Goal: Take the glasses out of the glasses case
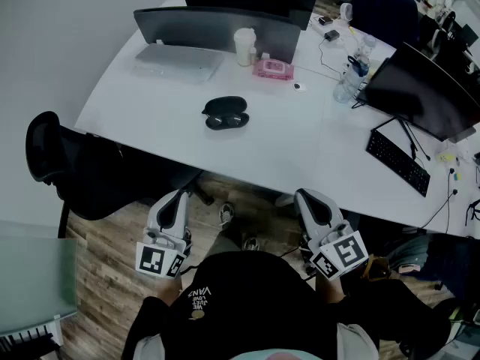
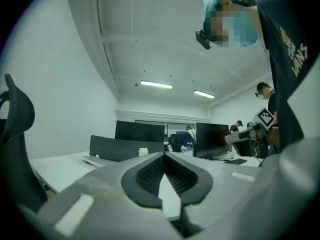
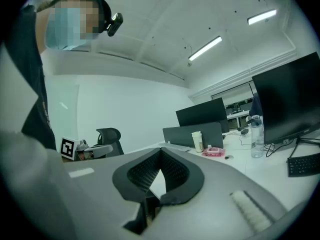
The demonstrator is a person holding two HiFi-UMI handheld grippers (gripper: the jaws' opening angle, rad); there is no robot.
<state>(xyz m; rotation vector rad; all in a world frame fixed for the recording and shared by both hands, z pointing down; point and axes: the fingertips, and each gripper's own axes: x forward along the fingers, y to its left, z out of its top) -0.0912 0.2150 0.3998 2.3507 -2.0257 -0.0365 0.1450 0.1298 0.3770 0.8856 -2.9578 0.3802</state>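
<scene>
I hold both grippers low and close to my body, short of the desk [image 1: 150, 107] edge and over the wooden floor, so neither is in reach of anything yet. The left gripper [image 1: 179, 198] has its jaws closed tip to tip with nothing between them. Its own view shows only the dark pads [image 2: 150, 174] meeting in front of the room. The right gripper [image 1: 304, 196] is the same, jaws pressed together and empty. I take this as a resting pose before the reach, so the task has not begun.

The glasses case [image 1: 225, 109] lies near the middle of the desk, well ahead of both grippers and roughly between them. It looks open, and the glasses [image 1: 226, 120] seem to sit in its nearer half, though the detail is too small to be sure.

The surface around the case is bare, so I judge the straight approach to be free. Behind it are a laptop [image 1: 178, 60], a cup [image 1: 244, 46] and a pink box [image 1: 272, 68], all well apart from it. A water bottle [image 1: 349, 81], a monitor [image 1: 427, 88] and a keyboard [image 1: 397, 160] are off to the right. A black chair [image 1: 52, 156] stands to the left, beside the left gripper's route, and I would steer clear of it. Both sets of jaws must open before either can grip.
</scene>
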